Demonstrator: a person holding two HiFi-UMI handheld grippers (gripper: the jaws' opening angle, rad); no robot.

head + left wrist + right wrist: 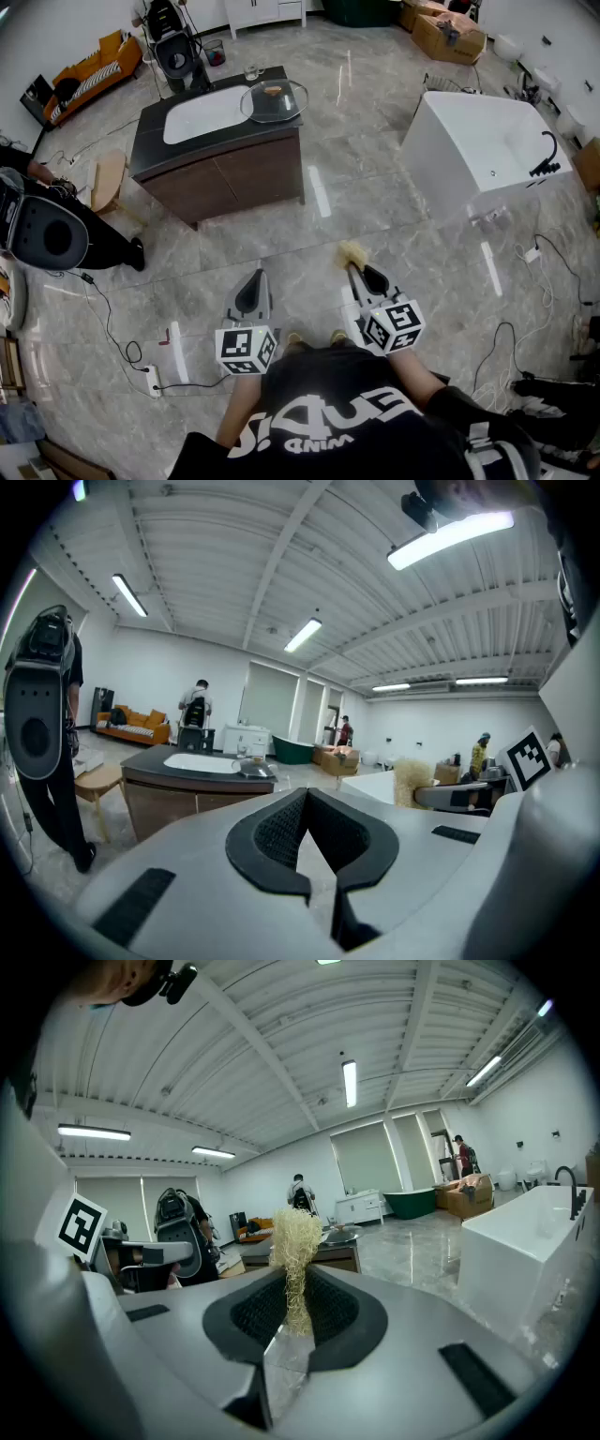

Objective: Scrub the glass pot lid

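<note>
While the person stood on the grey marbled floor (375,187), well short of the dark vanity cabinet (234,178), both hand-held grippers were held out in front of the body. They were side by side, slightly apart, and pointed toward the cabinet.

Left gripper (255,281): the jaws were fully closed, meeting at the tips, and its own view showed nothing between them.

Right gripper (361,274): the jaws were closed on a pale yellow fibrous scrubber (296,1241). Its lower part was pinched between the ribbed black pads (333,1312), and its tuft stood up above and beyond the jaw tips. From the head view, the scrubber appeared as a small straw-coloured clump at that gripper's front end.

Glass pot lid (274,101): it lay flat on the cabinet's dark countertop (155,145), at the right-hand end as the head view showed it. It sat just beside the white inset basin (202,114), and its rim reached the counter's right edge. A brownish patch showed at its centre. The lid was well apart from both grippers, and neither touched it.

Surroundings: a white bathtub (478,150) with a black tap (546,159) stood to the right of the cabinet, apart from it. An orange sofa (94,66) and cardboard boxes (448,36) lay near the far walls. Cables (112,328) trailed across the floor to the person's left.
</note>
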